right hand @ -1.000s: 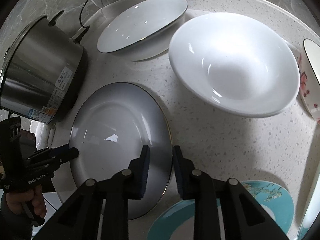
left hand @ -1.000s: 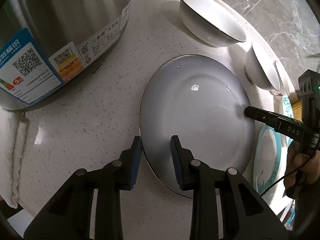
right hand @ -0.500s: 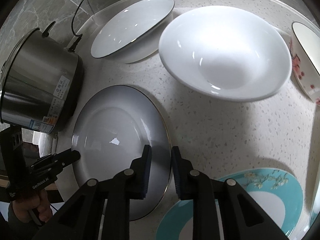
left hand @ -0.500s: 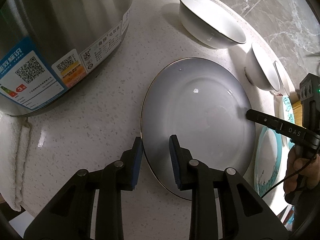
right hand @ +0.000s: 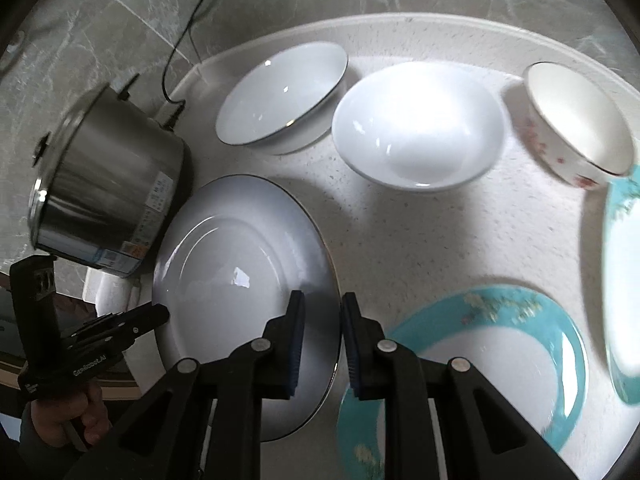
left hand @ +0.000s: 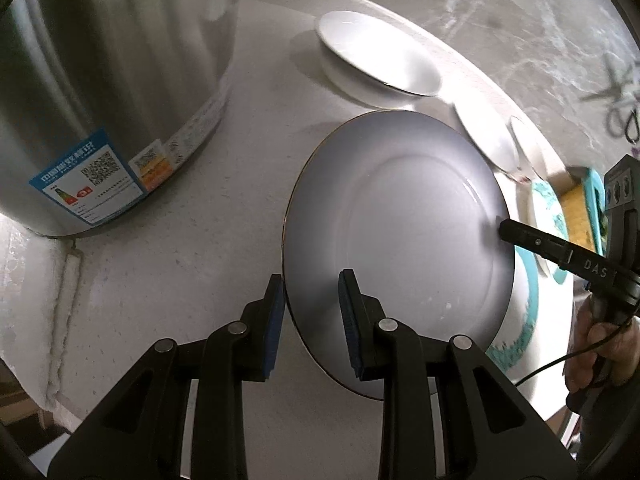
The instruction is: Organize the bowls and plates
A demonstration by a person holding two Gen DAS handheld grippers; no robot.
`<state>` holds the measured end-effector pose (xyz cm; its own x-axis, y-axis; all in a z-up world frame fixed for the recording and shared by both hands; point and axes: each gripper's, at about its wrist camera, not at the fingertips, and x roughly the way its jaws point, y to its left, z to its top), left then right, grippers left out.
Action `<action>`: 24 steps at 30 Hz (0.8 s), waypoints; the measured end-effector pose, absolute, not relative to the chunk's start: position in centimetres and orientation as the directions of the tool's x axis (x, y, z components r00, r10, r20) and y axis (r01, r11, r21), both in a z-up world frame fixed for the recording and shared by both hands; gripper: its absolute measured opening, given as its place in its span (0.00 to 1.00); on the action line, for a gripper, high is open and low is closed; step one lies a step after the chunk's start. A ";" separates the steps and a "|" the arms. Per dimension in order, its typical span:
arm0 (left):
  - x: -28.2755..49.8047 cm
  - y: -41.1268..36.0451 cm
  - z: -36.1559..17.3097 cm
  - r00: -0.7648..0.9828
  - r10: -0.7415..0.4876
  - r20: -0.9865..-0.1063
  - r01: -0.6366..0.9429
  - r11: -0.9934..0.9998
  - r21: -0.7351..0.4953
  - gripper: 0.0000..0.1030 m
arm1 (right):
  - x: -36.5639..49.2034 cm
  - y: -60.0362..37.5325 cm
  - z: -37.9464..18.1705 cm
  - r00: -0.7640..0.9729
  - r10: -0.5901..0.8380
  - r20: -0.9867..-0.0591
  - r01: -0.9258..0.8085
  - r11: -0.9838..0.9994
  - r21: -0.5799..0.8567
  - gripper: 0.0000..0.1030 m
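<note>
A grey-white plate with a gold rim [left hand: 404, 236] [right hand: 240, 264] is held between both grippers and tilts above the speckled counter [left hand: 180, 232]. My left gripper [left hand: 310, 312] is shut on its near rim. My right gripper [right hand: 322, 332] is shut on the opposite rim and shows in the left wrist view [left hand: 516, 236]. The plate's right edge hangs over a teal-rimmed plate [right hand: 500, 360] [left hand: 520, 320]. Three bowls stand behind: a dark-rimmed white one [right hand: 280, 96], a plain white one [right hand: 416, 124], and a red-flowered one [right hand: 576, 124].
A steel pot with labels [left hand: 100, 80] [right hand: 108, 192] stands close to the left of the plate, its cable running to the wall. A second teal plate [right hand: 620, 280] lies at the right edge. A white cloth [left hand: 24, 300] lies at the counter's left edge.
Both grippers have lifted the grey-white plate and carried it right, so its edge now overlaps the teal plate. The right wrist view has pulled back, showing all three bowls.
</note>
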<state>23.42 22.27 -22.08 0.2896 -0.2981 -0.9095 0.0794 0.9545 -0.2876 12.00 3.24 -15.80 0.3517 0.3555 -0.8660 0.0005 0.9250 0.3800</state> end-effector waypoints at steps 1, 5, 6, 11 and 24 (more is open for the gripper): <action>23.0 21.9 -21.7 0.287 -0.304 -0.908 0.092 0.953 -0.290 0.24 | 11.3 2.8 -15.4 0.362 0.354 -0.862 0.009 0.924 0.383 0.20; 21.2 19.9 -20.6 0.280 -0.321 -0.905 0.132 0.946 -0.295 0.24 | 7.9 0.9 -14.1 0.393 0.347 -0.852 0.048 0.917 0.395 0.19; 20.4 19.0 -20.1 0.281 -0.323 -0.904 0.141 0.945 -0.294 0.24 | 7.1 0.5 -14.0 0.397 0.347 -0.850 0.055 0.915 0.399 0.19; 16.0 15.2 -18.7 0.293 -0.324 -0.899 0.168 0.944 -0.286 0.24 | 1.9 -3.1 -13.1 0.420 0.350 -0.837 0.069 0.908 0.414 0.19; 2.4 -0.2 -18.5 0.227 -0.377 -0.898 0.291 0.906 -0.307 0.24 | -12.0 -16.3 -13.9 0.445 0.259 -0.858 0.211 0.900 0.381 0.19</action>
